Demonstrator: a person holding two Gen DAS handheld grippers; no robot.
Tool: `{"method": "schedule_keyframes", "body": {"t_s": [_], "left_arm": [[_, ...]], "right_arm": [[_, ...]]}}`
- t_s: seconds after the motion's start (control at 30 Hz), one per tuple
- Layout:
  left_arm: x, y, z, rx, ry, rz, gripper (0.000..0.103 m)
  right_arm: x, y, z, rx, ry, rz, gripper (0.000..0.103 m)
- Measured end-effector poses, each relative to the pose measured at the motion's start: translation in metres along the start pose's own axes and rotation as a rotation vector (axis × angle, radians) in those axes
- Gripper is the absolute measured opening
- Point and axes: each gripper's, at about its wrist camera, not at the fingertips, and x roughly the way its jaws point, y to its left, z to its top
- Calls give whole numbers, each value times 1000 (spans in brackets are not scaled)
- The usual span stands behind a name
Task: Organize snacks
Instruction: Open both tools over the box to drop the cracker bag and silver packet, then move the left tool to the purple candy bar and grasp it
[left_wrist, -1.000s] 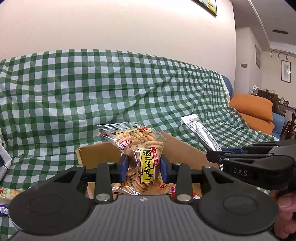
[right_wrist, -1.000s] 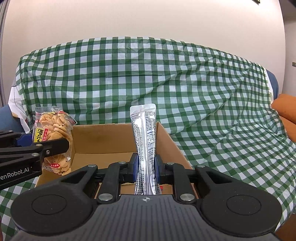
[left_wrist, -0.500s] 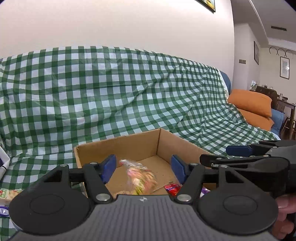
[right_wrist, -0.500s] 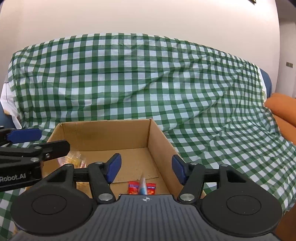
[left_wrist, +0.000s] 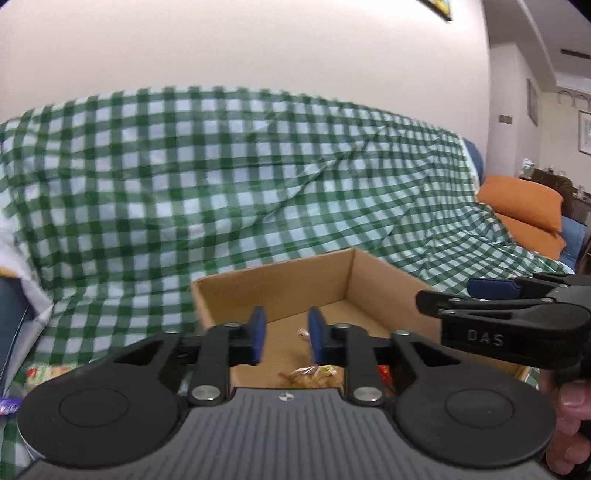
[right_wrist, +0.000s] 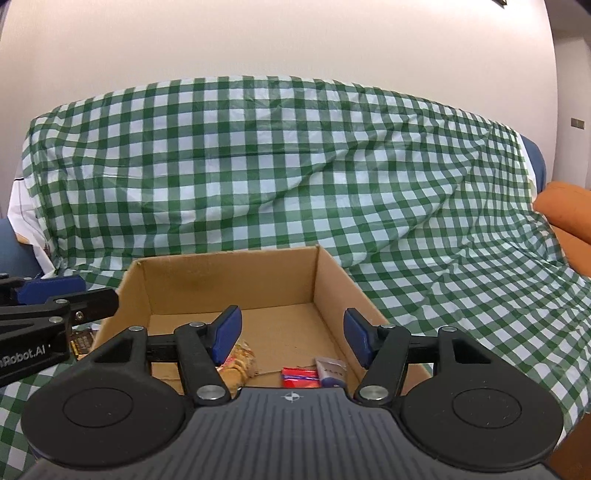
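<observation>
The cardboard box (right_wrist: 236, 284) sits low in the middle of both views, open side up, on a surface draped with a green-and-white checked cloth (right_wrist: 280, 162); in the right wrist view its long axis runs left to right across the frame, while in the left wrist view it is turned so that a far corner points up and to the right. On the box floor lie the snacks: a clear bag of biscuits (right_wrist: 240, 363) at lower left, crumpled and partly hidden behind a blue pad, its direction not readable; a red packet (right_wrist: 299, 376) lying flat, long axis left to right; and just to its right a silver pouch (right_wrist: 332, 369), only its end showing, with print too small to read. The right tool (right_wrist: 291, 334) hangs over the box near its front edge with its jaws standing well apart and nothing between them. The left tool (left_wrist: 283, 334) has just been closing; its blue pads stand a narrow gap apart with nothing gripped, and the biscuit bag lies below them inside the box. In the left wrist view the right tool's side, at right centre, bears the letters "DAS"; in the right wrist view the left tool's side, at lower left, reads "Robot.AI", cut off by the frame edge. A fingertip (left_wrist: 570, 400) shows at the lower right.
</observation>
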Motion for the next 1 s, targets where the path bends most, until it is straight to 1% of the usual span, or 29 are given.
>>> {"method": "schedule_keyframes", "body": {"t_s": [0.03, 0.1, 0.17, 0.2, 0.23, 0.27, 0.37, 0.47, 0.53, 0.6, 0.63, 0.67, 0.7, 0.73, 0.77, 0.8, 0.87, 0.9, 0.93, 1.0], "left_arm": [[-2, 9, 3, -30, 19, 3, 18], [-2, 23, 9, -59, 51, 19, 18], [3, 41, 19, -64, 114, 28, 18], [5, 49, 23, -53, 138, 30, 18], [5, 58, 27, -31, 141, 46, 18], [4, 67, 31, -6, 138, 63, 18], [4, 100, 32, 37, 146, 104, 18], [10, 127, 16, 106, 178, 172, 19], [18, 144, -3, 144, 221, 211, 19], [31, 159, -18, 169, 289, 234, 20], [38, 165, -24, 196, 324, 260, 22], [40, 168, -28, 223, 334, 289, 34], [44, 172, -32, 260, 340, 318, 44], [49, 176, -36, 295, 355, 334, 64], [54, 180, -43, 320, 386, 339, 77], [60, 183, -50, 344, 424, 348, 80], [75, 187, -70, 412, 534, 374, 80], [80, 188, -79, 450, 574, 383, 80], [85, 188, -86, 487, 602, 389, 80], [88, 190, -95, 527, 618, 396, 80]], "right_arm": [[-1, 2, 0, -4, -5, 4, 62], [-4, 6, 0, -12, -18, 18, 59], [-6, 10, 1, -15, -25, 33, 44], [-6, 11, 1, -15, -25, 46, 40], [-7, 12, 2, -13, -24, 57, 36], [-9, 14, 2, -12, -26, 67, 34], [-13, 17, 2, -20, -38, 86, 34], [-14, 20, 0, -39, -33, 97, 34], [-16, 23, -3, -51, -30, 101, 34], [-16, 24, -5, -61, -24, 101, 34], [-15, 25, -5, -65, -20, 102, 34], [-14, 27, -6, -69, -16, 104, 34], [-13, 28, -6, -74, -12, 105, 34], [-12, 30, -7, -79, -8, 106, 34], [-11, 31, -8, -86, -3, 107, 34], [-10, 33, -9, -92, 1, 108, 34], [-7, 37, -10, -106, 7, 107, 34], [-6, 39, -11, -113, 10, 108, 34], [-6, 42, -11, -118, 12, 111, 34], [-5, 47, -12, -135, 14, 113, 34]]}}
